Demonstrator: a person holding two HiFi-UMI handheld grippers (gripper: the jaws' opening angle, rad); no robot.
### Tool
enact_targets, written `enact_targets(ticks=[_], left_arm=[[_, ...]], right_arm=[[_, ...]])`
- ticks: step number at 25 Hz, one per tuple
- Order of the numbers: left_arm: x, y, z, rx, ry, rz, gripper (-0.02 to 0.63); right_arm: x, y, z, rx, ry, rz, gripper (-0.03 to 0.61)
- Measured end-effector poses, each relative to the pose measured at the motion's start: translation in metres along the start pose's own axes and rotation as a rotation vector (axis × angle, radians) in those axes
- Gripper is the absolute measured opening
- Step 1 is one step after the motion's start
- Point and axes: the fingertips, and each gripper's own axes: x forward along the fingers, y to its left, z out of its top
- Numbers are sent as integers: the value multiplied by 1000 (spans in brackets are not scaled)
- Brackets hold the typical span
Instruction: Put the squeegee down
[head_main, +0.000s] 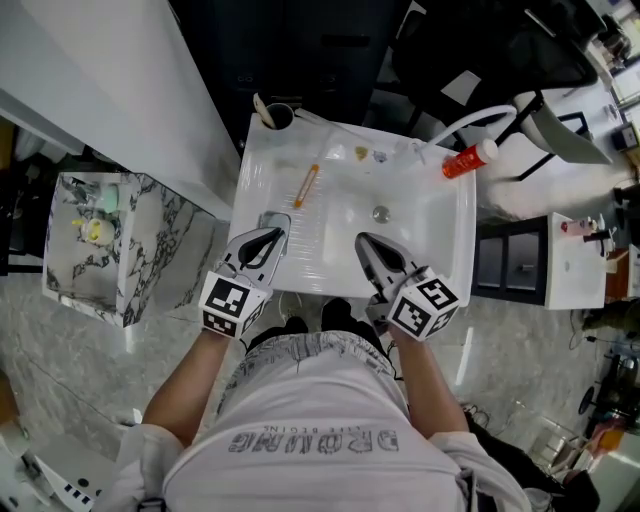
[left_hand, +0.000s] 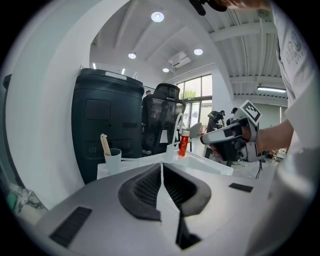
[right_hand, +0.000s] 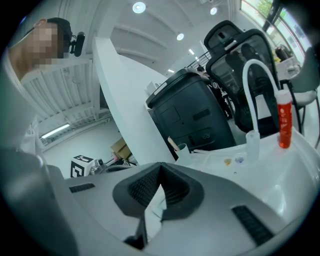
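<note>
We judge the task done, or all but done. Neither tool holds anything. The left hand-held gripper (head_main: 270, 238) has its jaws pressed together with nothing between them, which its own view (left_hand: 161, 169) shows plainly: the two ribbed pads meet along one line. The right hand-held gripper (head_main: 367, 243) is likewise closed on nothing, its pads touching at the tips (right_hand: 160, 167).

What we take for the squeegee (head_main: 275, 222) is a small grey-edged piece lying flat on the left ledge of the white sink (head_main: 440, 235). We cannot make out its handle or blade clearly, so the name is our best reading. It rests on the ledge by itself, free of both tools. If that is so, nothing is left except perhaps drawing the hands away.

Seen from the head view, the squeegee lies just beyond the tips of the left hand-held gripper, very near them, though we cannot tell whether they touch. It does not show in the left gripper view, which looks out over it to the far rim. The right hand-held gripper hangs over the bowl, well apart from it, with the drain (head_main: 381, 213) just ahead of its tips. Farther back lie a thin orange stick (head_main: 307, 185), a cup (head_main: 276, 115) and a red bottle (head_main: 468, 160), none of them near either tool.
</note>
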Motion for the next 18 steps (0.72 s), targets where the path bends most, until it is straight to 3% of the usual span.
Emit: enact_targets(ticks=[18], left_arm=[[12, 6, 14, -3, -22, -1, 28]], right_arm=[[13, -6, 8, -27, 19, 35, 8]])
